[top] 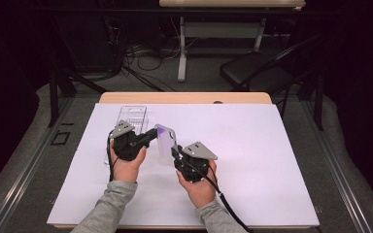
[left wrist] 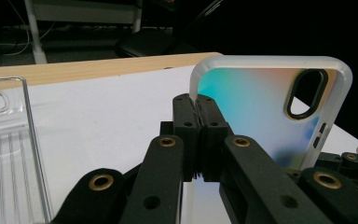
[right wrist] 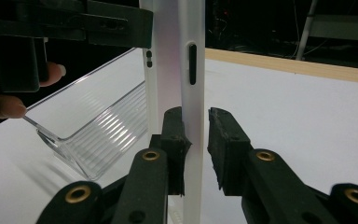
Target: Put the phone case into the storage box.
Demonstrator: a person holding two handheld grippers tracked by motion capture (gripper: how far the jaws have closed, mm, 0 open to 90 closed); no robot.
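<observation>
Here, the phone case (top: 165,141) is standing upright on edge above the white mat (top: 252,160), between the two grippers. In the left gripper view its back panel (left wrist: 256,112) is showing an iridescent finish running from teal through pale orange to blue, framed by a frosted white rim with rounded corners. An oval camera cut-out (left wrist: 306,93) is sitting near its upper corner, and small side-button slots are showing on the adjacent edge. In the right gripper view the case is appearing edge-on as a narrow white strip with one long slot.

The left gripper (top: 151,134) is meeting the case from the left, at its upper edge. The right gripper (top: 176,151) is meeting it from below and to the right, at its lower part.

The left gripper (left wrist: 198,109) is clamping the rim of the case, with its jaws pressed together on that thin edge. The right gripper (right wrist: 196,130) is standing slightly apart around the case edge: one jaw is lying against the case, while a visible gap is separating the other jaw from it.

A clear plastic tray (top: 132,118) is lying on the mat just behind the left gripper.
</observation>
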